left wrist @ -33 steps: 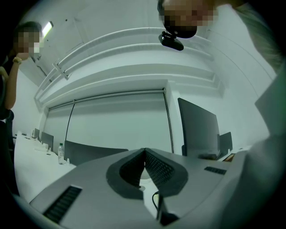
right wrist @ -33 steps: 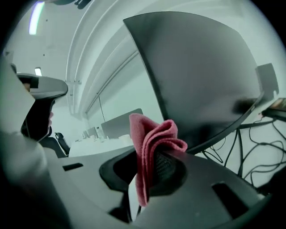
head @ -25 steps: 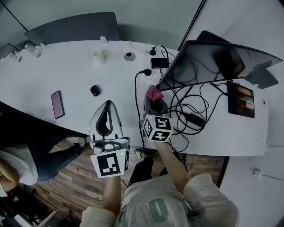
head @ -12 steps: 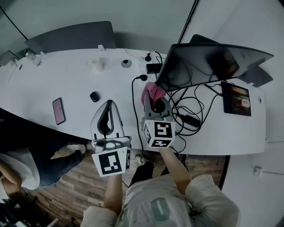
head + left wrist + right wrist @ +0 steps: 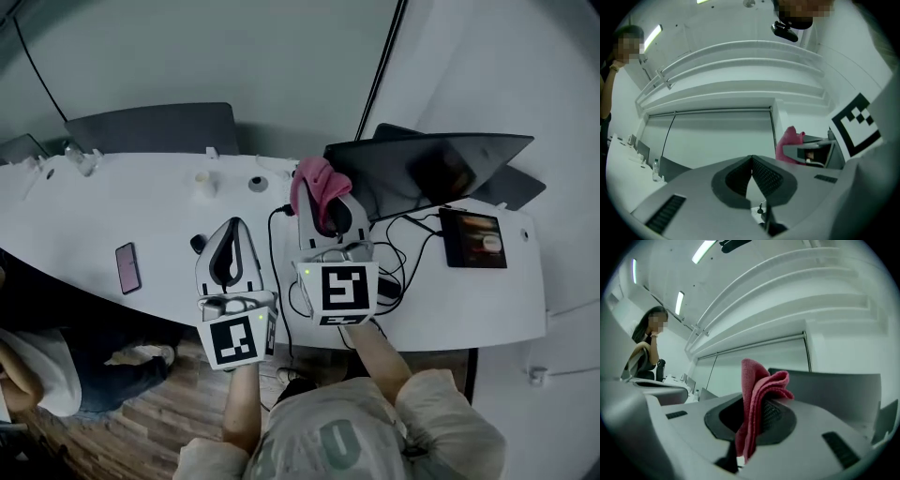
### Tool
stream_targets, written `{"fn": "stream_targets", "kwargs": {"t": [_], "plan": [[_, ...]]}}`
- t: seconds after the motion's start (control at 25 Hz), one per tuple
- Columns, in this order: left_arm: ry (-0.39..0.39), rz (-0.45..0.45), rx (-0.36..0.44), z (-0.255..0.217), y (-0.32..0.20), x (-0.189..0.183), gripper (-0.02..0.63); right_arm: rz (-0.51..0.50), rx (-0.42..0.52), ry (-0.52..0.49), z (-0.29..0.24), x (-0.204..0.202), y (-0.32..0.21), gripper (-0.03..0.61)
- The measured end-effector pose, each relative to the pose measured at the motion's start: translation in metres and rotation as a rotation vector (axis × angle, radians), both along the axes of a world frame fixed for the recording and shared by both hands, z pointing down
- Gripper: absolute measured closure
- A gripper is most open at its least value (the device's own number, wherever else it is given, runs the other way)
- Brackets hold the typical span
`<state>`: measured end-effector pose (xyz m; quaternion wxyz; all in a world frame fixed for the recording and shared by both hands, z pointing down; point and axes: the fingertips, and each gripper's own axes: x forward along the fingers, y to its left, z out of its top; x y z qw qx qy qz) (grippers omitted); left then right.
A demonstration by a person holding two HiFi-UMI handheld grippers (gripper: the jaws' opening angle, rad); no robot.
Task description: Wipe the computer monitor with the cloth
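R gripper (image 5: 754, 414) is clamped on the cloth (image 5: 758, 390): jaws pinch the pink fold low down, so a soft wad sticks out past the tips. Prob held that way so fabric, not hard plastic, meets the glass first. Monitor (image 5: 441, 167) stands on the far right part of the table (image 5: 141, 192), dark screen tilted. Cloth is raised in front of its left edge, w/ the gripper pointing at the screen. In the right gripper view the panel sits behind the wad w/ a gap, so I judge no contact yet: wipe not begun, approach stage

L gripper (image 5: 232, 230) has jaws together, nothing btwn them, as its own view shows. It hangs lower and left of the R one, over the table's near edge, well apart from the monitor. Looks parked out of the way, since one cloth needs one claw

Cables (image 5: 398, 262) lie tangled below the monitor, near the R gripper. Tablet (image 5: 473, 239) lies flat to the right. Next move, as I read it: press the wad on the screen's upper left and sweep across w/ light pressure, as a tilted panel may rock back. Keep low strokes clear of the cables
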<state>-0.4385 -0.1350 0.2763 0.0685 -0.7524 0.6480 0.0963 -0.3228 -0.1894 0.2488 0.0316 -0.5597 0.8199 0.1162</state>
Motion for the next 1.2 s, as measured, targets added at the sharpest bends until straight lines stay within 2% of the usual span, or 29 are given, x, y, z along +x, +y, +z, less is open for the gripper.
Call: {"fn": "stream_targets", "kwargs": {"t": [0.2, 0.44, 0.52, 0.6, 0.68, 0.76, 0.84, 1.0, 1.12, 1.2], "plan": [[-0.006, -0.011, 0.040, -0.021, 0.001, 0.002, 0.598, -0.015, 0.077, -0.002, -0.046, -0.003, 0.003, 0.525], [-0.008, -0.032, 0.064, -0.032, 0.006, 0.001, 0.598, -0.026, 0.064, 0.008, -0.044, -0.002, 0.003, 0.525], [0.002, -0.043, 0.058, -0.032, 0.007, 0.001, 0.598, -0.069, 0.053, -0.002, -0.044, -0.005, 0.007, 0.525], [-0.001, -0.040, 0.036, -0.032, 0.008, 0.004, 0.598, -0.169, 0.045, 0.040, -0.049, -0.015, 0.022, 0.525], [-0.028, -0.017, 0.018, -0.037, 0.010, 0.011, 0.598, -0.275, 0.080, 0.164, -0.064, -0.025, 0.045, 0.525], [-0.054, 0.003, 0.019, -0.048, 0.011, 0.014, 0.598, -0.309, 0.154, 0.332, -0.087, -0.024, 0.061, 0.525], [-0.061, 0.001, 0.014, -0.054, 0.012, 0.012, 0.598, -0.267, 0.250, 0.510, -0.112, -0.014, 0.065, 0.525], [-0.057, 0.014, 0.033, -0.062, 0.014, 0.017, 0.598, -0.112, 0.428, 0.844, -0.143, 0.011, 0.049, 0.525], [-0.054, 0.029, 0.043, -0.062, 0.015, 0.024, 0.598, -0.081, 0.468, 1.140, -0.131, 0.015, 0.029, 0.525], [-0.056, 0.038, 0.033, -0.058, 0.017, 0.028, 0.598, -0.119, 0.440, 1.273, -0.112, 0.014, 0.021, 0.525]]}}
